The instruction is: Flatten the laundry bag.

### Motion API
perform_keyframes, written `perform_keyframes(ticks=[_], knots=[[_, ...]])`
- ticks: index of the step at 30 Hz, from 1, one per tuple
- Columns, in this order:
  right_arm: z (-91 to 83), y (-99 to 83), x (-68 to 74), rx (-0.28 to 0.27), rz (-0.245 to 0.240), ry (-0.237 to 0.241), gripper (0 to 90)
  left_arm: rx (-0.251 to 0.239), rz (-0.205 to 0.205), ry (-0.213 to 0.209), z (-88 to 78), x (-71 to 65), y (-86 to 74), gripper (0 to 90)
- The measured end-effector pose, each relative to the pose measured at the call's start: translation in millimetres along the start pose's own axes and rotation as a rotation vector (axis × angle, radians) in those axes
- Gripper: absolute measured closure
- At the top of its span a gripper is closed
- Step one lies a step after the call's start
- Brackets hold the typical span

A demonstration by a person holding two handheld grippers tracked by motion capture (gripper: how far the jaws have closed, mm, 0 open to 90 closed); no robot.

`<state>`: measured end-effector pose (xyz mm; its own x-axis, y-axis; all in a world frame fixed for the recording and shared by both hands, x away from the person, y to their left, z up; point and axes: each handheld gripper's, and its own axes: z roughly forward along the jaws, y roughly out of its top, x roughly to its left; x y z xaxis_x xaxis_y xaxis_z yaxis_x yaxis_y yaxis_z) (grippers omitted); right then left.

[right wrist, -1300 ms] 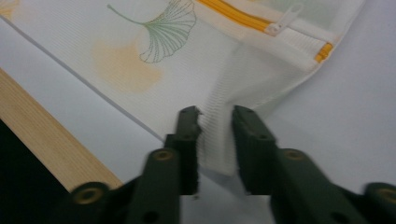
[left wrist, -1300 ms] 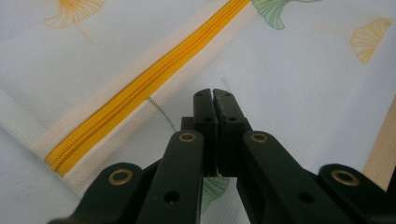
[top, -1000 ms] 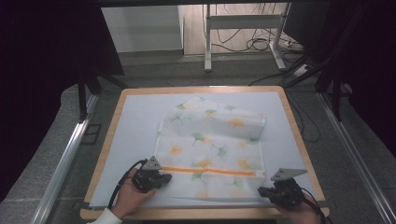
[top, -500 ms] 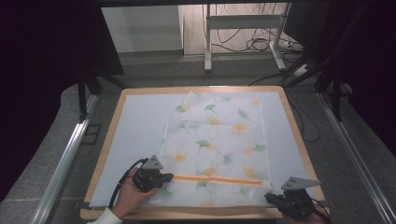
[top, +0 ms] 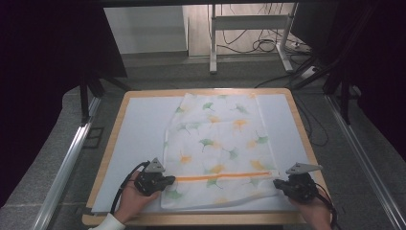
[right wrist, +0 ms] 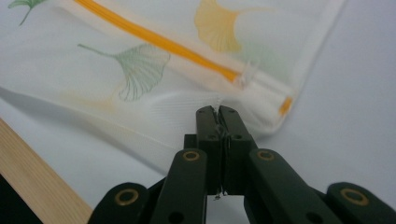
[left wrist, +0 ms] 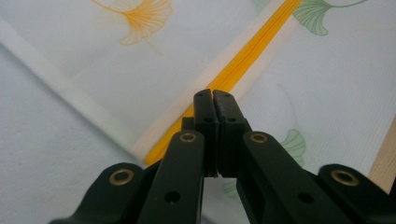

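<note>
Ginkgo-print cloth bag (top: 218,148) flat on desk (top: 134,134), long axis running away from person; orange zipper (top: 222,177) crosswise. Left tool (top: 168,181), right tool (top: 279,184) clamped on bag's near corners, apparently. No writing legible.

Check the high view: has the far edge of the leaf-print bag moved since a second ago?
Yes. The bag has unfolded; its far edge now lies at the far wooden rim of the table, instead of mid-table.

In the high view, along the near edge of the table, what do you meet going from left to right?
Left gripper shut on the bag's left edge → white leaf-print bag with its orange zipper → right gripper shut on the bag's right edge.
</note>
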<state>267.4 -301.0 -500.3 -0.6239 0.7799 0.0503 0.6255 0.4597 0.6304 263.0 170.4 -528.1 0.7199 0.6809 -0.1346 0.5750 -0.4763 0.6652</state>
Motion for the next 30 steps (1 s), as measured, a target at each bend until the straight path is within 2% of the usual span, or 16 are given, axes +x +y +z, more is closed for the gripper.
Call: perform_keyframes(ticks=[5, 7, 8, 11, 13, 15, 16, 18, 19, 22, 25, 28, 30], knots=[[-2.2, -9.4, -1.0, 0.019, 0.009, 0.002, 85.5, -0.003, -0.002, 0.015, 0.5, 0.8, -0.1, 88.5], [-3.9, -9.8, 0.8, 0.015, 0.007, -0.041, 68.1, -0.007, -0.006, 0.023, -0.6, 2.9, -0.9, 87.5], [-3.9, -9.8, 0.8, 0.015, 0.007, -0.041, 68.1, -0.007, -0.006, 0.023, -0.6, 2.9, -0.9, 87.0], [-9.2, -6.3, 1.0, -0.015, 0.022, -0.095, 49.2, -0.015, -0.013, 0.034, -1.6, 4.9, -1.8, 85.6], [-12.9, -0.3, 2.4, -0.049, 0.024, -0.117, 44.3, -0.02, -0.021, 0.045, -2.2, 5.9, -1.9, 84.8], [-12.0, 7.0, 5.4, -0.066, 0.019, -0.114, 41.5, -0.028, -0.022, 0.051, -2.5, 6.8, -1.7, 84.0], [-9.6, 11.8, 8.4, -0.071, 0.009, -0.106, 40.3, -0.032, -0.024, 0.059, -2.7, 7.1, -1.5, 82.5], [-1.2, 21.7, 15.5, -0.077, -0.017, -0.059, 38.3, -0.042, -0.029, 0.07, -3.7, 8.2, -1.4, 77.8], [12.4, 33.1, 25.0, -0.07, -0.064, -0.021, 36.5, -0.05, -0.035, 0.077, -4.7, 9.7, -1.4, 74.0], [24.3, 42.6, 31.7, -0.072, -0.096, 0.007, 36.0, -0.071, -0.069, 0.099, -7.7, 14.8, -1.4, 67.9], [47.4, 60.4, 39.5, -0.073, -0.133, 0.061, 35.3, -0.091, -0.114, 0.116, -9.9, 23.2, -1.6, 61.5], [66.7, 74.0, 42.3, -0.067, -0.148, 0.096, 34.7, -0.1, -0.165, 0.125, -9.5, 34.9, -0.8, 55.8], [76.3, 80.0, 41.7, -0.071, -0.149, 0.103, 34.6, -0.101, -0.204, 0.136, -7.9, 43.8, 1.8, 52.8]])
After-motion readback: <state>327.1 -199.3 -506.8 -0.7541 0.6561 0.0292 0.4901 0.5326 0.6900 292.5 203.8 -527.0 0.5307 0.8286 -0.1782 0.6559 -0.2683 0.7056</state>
